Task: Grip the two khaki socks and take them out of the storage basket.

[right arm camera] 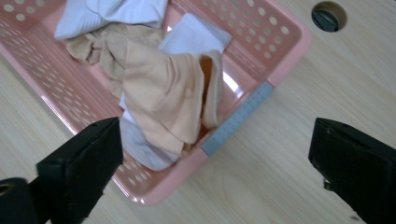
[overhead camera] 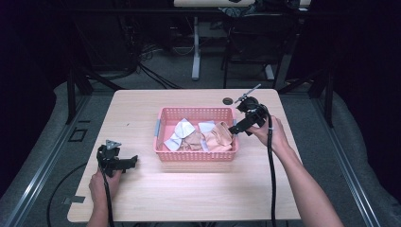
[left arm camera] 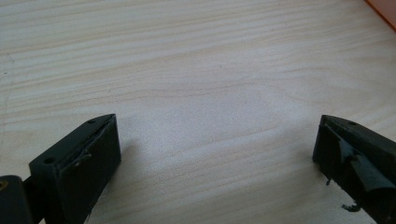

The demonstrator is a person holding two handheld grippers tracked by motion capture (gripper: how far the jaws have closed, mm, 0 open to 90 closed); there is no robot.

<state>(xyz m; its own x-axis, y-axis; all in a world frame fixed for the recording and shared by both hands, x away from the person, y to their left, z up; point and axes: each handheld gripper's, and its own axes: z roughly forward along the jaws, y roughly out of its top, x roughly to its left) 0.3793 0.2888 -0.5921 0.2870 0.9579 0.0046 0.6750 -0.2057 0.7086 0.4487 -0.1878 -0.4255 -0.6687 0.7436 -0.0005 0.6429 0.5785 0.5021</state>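
Note:
A pink perforated basket (overhead camera: 165, 113) (right arm camera: 285, 51) stands mid-table and holds several socks. A tan sock (overhead camera: 218, 137) (right arm camera: 163, 93) lies draped at its right end, over white socks (overhead camera: 183, 128) (right arm camera: 194, 35). My right gripper (overhead camera: 235, 129) (right arm camera: 215, 154) hovers open just above the basket's right end, with nothing between its jaws. My left gripper (overhead camera: 134, 161) (left arm camera: 217, 154) rests low over bare wood at the table's front left, open and holding nothing. A corner of the basket (left arm camera: 383, 11) peeks in at the top right of the left gripper view.
The wooden table (overhead camera: 142, 198) has a round cable hole (overhead camera: 228, 100) (right arm camera: 329, 16) behind the basket's right end. Bare wood lies in front of the basket and to its left. Dark frames, cables and a table leg stand on the floor beyond the far edge.

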